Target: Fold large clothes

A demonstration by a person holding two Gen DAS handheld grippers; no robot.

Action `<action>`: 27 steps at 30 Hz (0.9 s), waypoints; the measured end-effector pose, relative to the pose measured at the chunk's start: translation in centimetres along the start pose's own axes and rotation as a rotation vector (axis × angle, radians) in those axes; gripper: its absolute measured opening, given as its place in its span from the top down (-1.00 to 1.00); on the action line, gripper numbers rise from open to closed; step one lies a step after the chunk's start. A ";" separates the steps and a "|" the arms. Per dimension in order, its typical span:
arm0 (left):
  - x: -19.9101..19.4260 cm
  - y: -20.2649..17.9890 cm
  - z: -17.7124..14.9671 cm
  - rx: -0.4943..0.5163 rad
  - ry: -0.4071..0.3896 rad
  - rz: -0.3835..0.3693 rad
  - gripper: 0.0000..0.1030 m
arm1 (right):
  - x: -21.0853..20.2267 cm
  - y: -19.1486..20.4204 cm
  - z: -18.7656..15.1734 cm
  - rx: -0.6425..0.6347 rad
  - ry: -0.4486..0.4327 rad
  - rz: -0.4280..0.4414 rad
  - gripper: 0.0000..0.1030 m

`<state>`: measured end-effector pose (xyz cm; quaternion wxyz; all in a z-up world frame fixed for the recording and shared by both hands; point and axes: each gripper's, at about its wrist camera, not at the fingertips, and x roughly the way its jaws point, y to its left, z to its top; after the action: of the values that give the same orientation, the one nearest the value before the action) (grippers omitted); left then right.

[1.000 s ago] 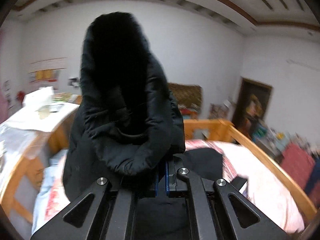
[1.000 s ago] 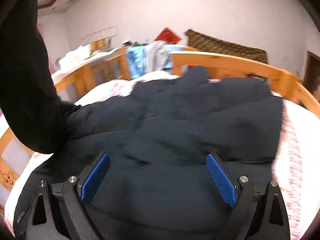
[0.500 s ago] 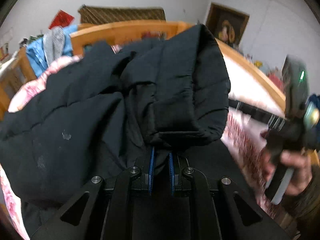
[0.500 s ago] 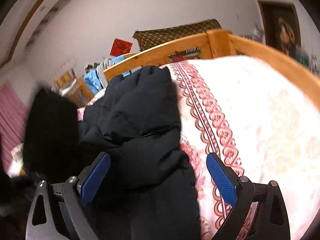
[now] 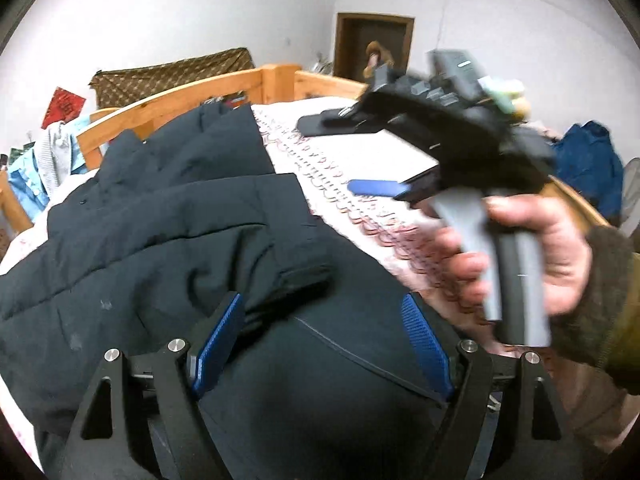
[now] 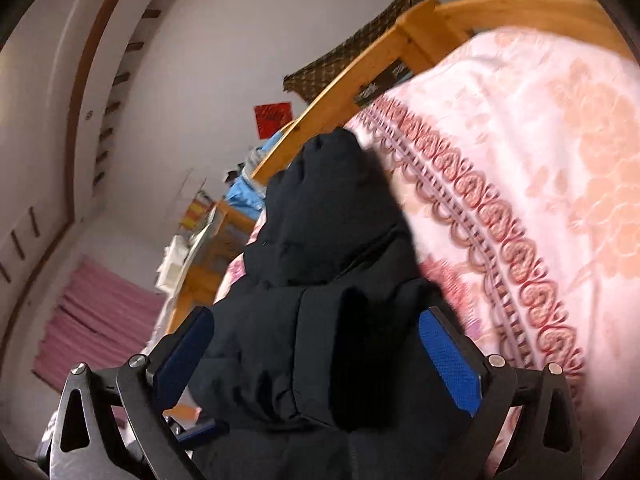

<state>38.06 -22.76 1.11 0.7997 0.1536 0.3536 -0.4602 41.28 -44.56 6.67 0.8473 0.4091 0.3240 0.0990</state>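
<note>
A large black puffer jacket (image 5: 152, 240) lies spread on the bed, one sleeve folded across its body. The sleeve's cuff (image 5: 306, 276) rests just ahead of my left gripper (image 5: 320, 342). That gripper's jaws are opening, and its blue pads (image 5: 216, 344) stand clear of the fabric on both sides. A hand (image 5: 532, 248) holds my right gripper (image 5: 348, 156) over the bedspread, right of the jacket. In the tilted right wrist view the jacket (image 6: 332, 280) bulges up between the right gripper's (image 6: 316, 354) wide, still opening jaws, unpinched.
A pink bedspread (image 5: 360, 160) with red scrollwork covers the bed inside a wooden rail (image 5: 192, 96). Blue and grey clothes (image 5: 44, 160) hang over the rail at the left. A framed picture (image 5: 374, 46) and a blue garment (image 5: 588, 160) are by the far wall.
My left gripper came down with the raised sleeve, laid it across the jacket and let go, its jaws parting. My right gripper rolled and swung to the jacket's right edge.
</note>
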 end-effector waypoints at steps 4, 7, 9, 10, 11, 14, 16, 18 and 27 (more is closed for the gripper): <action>-3.4 1.4 -0.2 -0.119 -0.044 0.031 -0.47 | 2.4 1.0 -1.8 -0.076 0.082 -0.075 -1.00; -6.8 4.3 -1.0 -0.265 -0.073 0.110 -0.47 | 4.3 1.6 -3.6 -0.116 0.114 -0.140 -1.00; -9.8 6.5 -2.4 -0.365 -0.092 0.199 -0.47 | 5.0 2.1 -4.3 -0.117 0.115 -0.148 -0.58; -11.1 7.6 -2.9 -0.406 -0.091 0.254 -0.47 | 5.4 2.5 -4.5 -0.114 0.122 -0.161 -0.23; -12.1 9.6 -3.7 -0.462 -0.078 0.341 -0.47 | 5.4 2.7 -4.6 -0.115 0.120 -0.172 -0.15; -15.4 13.8 -5.4 -0.580 -0.048 0.464 -0.47 | 4.0 4.4 -4.0 -0.155 0.049 -0.176 0.72; -17.3 17.3 -7.0 -0.685 -0.054 0.514 -0.47 | 2.4 5.5 -2.9 -0.165 -0.013 -0.161 0.78; -19.4 19.3 -8.3 -0.764 -0.067 0.527 -0.47 | 0.9 6.4 -1.7 -0.175 -0.077 -0.171 0.79; -16.0 25.2 -8.6 -0.779 0.026 0.542 -0.47 | 2.3 3.0 -2.5 -0.156 -0.049 -0.380 0.80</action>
<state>50.43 5.50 4.31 0.8846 -0.0652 0.4570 -0.0663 41.75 -40.02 6.70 0.8875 0.2759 0.3659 -0.0478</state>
